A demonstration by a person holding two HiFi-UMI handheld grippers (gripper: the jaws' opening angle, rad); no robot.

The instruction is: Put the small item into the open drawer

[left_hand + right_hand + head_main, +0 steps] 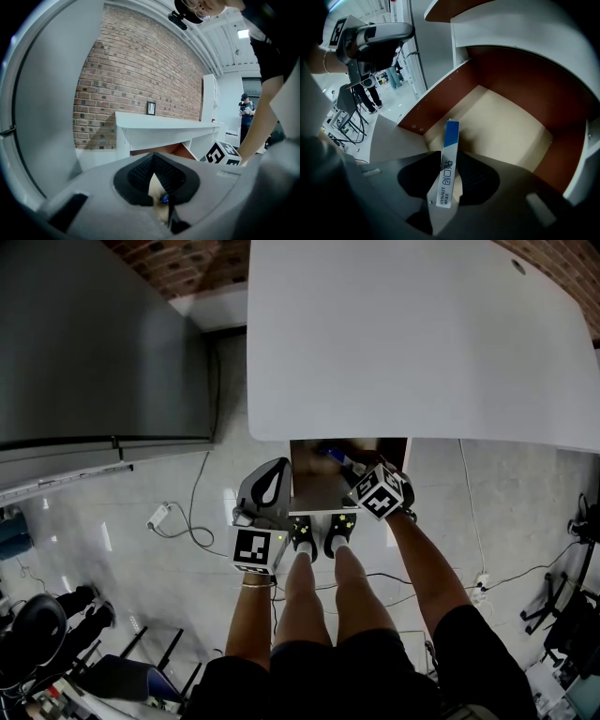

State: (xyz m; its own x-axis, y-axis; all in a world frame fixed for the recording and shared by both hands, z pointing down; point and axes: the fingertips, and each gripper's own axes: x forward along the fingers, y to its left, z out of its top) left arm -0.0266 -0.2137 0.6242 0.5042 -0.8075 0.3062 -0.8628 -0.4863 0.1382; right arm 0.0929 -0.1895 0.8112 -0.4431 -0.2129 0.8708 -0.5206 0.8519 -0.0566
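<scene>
**Box loose above the drawer**

My right tongs (450, 158) stand wide apart, pads clear of the box (451, 137) between them. Its long axis runs along the tongs, pointing down at the drawer (506, 126) floor below. My left tongs (153, 161), shut and empty, hang beside the drawer.

A white desk (412, 334) spreads ahead of the jaws, a brick wall (131, 84) beyond, a grey cabinet (94, 334) to their left
</scene>
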